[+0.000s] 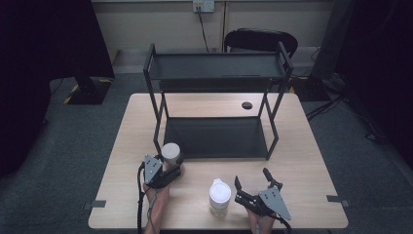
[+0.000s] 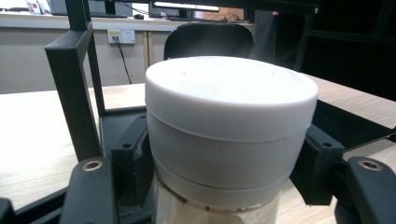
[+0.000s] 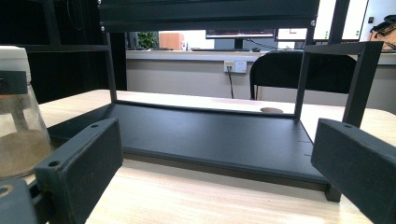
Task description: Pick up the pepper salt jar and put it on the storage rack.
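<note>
two white-capped jars [image 1: 171, 155] [image 1: 219, 196]: left gripper [image 1: 168, 171] clamps one, right gripper [image 1: 252, 183] gapes wide beside the other, one black rack [image 1: 217, 139] behind

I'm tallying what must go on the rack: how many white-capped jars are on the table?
2. One jar sits by the rack's front left post, clamped in the left gripper. The other jar stands free beside the open right gripper.

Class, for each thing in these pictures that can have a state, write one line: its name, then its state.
Left gripper: shut on the white-capped jar.
White-capped jar: capped, upright, clamped between the jaws.
Right gripper: open, holding nothing.
Second jar: lid on, upright on the table, free of both grippers.
Black rack: both shelves bare.
</note>
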